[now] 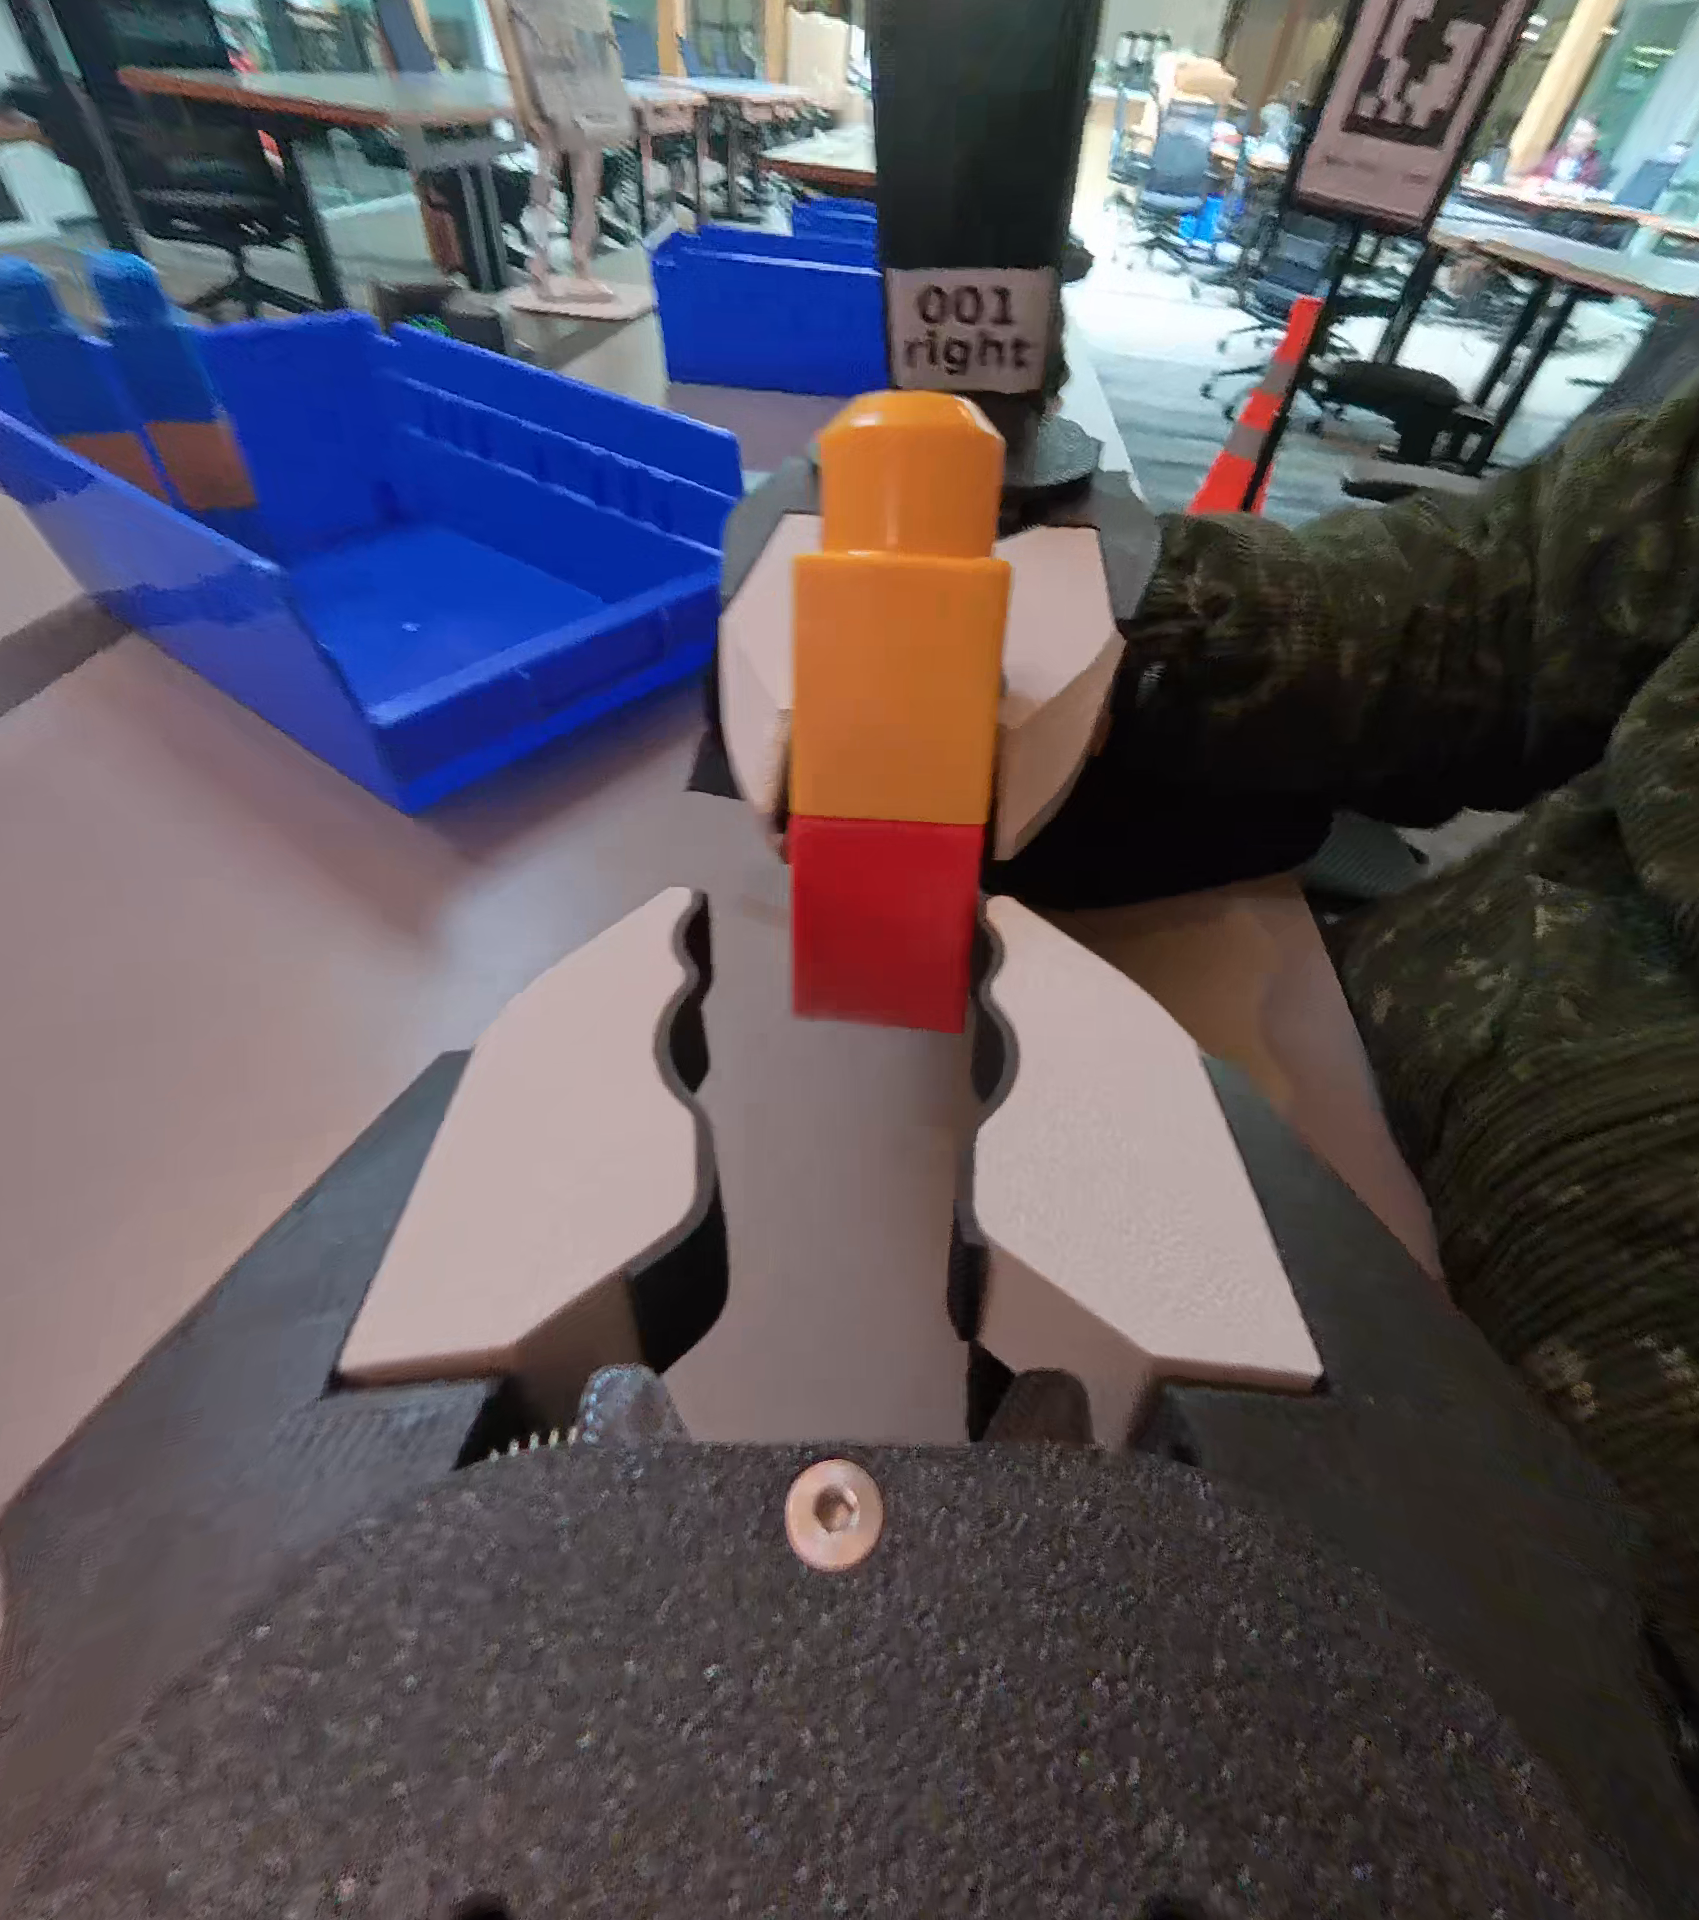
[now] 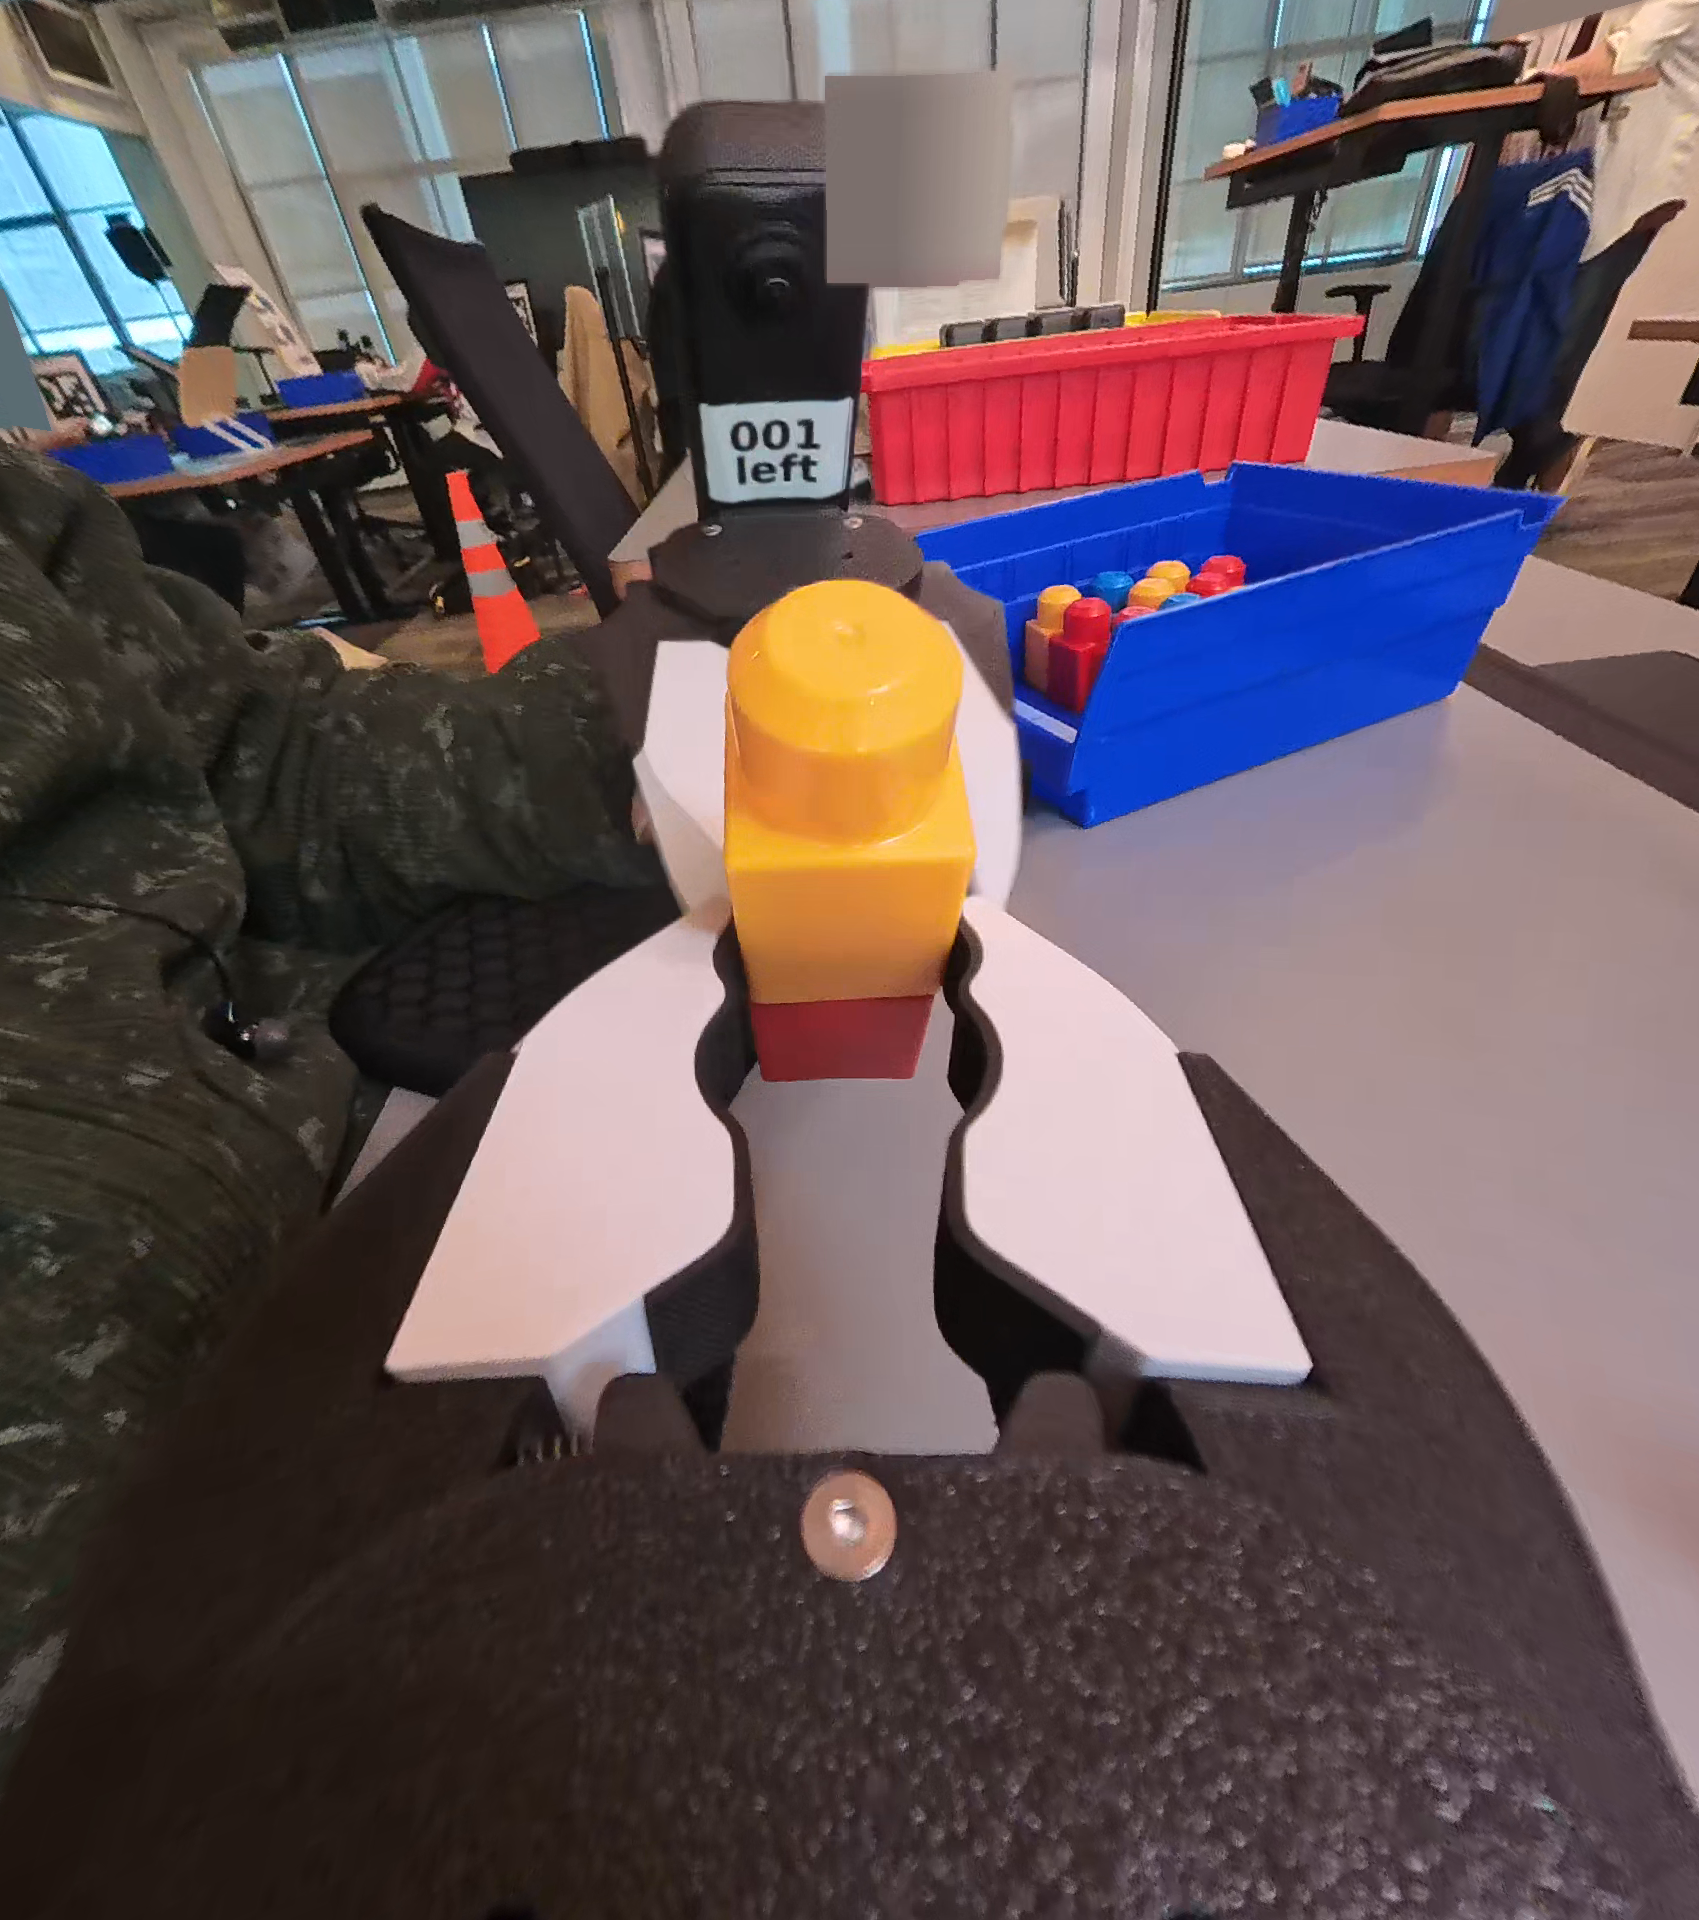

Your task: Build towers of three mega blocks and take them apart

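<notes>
Tower: a yellow block [image 2: 845, 831] stacked on a red block [image 2: 840, 1034], upright, at the centre of both wrist views.
Right tongs [image 2: 840, 997]: clenched on the yellow block's lower body, one finger on each side.
Left tongs [image 1: 840, 971]: its right finger touches the red block; a gap shows at the left finger, so a grip cannot be told.
Blue bin [image 2: 1292, 634]: on the tabletop [image 2: 1344, 987] at 2 o'clock in the right wrist view, holding loose blocks [image 2: 1125, 608].
Sleeve [image 1: 1551, 623]: camouflage, at 3 o'clock in the left wrist view.
</notes>
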The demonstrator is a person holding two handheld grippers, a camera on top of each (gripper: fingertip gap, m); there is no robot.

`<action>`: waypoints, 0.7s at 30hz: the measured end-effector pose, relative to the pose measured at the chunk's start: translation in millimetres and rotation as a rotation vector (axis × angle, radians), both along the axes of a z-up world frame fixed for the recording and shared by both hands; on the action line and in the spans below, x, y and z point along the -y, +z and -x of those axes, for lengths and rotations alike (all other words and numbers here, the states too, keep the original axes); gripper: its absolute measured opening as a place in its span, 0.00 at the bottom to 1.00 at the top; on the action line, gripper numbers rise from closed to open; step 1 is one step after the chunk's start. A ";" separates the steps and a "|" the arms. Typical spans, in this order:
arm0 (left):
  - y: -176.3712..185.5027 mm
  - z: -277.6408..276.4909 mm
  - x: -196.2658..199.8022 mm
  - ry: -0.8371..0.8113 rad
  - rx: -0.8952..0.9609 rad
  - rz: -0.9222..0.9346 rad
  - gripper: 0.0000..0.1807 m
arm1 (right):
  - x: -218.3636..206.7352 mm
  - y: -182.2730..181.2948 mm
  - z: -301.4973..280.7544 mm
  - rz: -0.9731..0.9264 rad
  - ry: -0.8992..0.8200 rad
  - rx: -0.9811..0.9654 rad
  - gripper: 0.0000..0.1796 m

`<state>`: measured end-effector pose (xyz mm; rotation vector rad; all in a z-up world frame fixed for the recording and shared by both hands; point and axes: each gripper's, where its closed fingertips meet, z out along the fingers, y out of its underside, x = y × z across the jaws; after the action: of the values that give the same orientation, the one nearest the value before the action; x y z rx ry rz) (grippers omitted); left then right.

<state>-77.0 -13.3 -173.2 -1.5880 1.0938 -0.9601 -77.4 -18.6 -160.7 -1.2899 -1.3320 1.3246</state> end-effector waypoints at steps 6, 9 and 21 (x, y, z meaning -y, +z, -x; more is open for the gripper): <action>43.6 119.1 -68.0 0.508 -0.081 -0.196 0.21 | -18.3 -4.2 -11.8 -0.012 -0.090 0.041 0.20; 46.2 210.3 -94.7 0.747 -0.163 -0.114 0.21 | -22.6 -9.2 -10.9 0.006 -0.100 0.060 0.20; -69.0 373.5 -111.0 0.959 -0.930 0.281 0.27 | -13.7 -22.9 -6.2 0.025 -0.035 0.115 0.20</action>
<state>-450.5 97.7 -242.3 -2.5180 0.5729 0.3408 -71.2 -4.9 -183.6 -1.4179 -1.3686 1.2630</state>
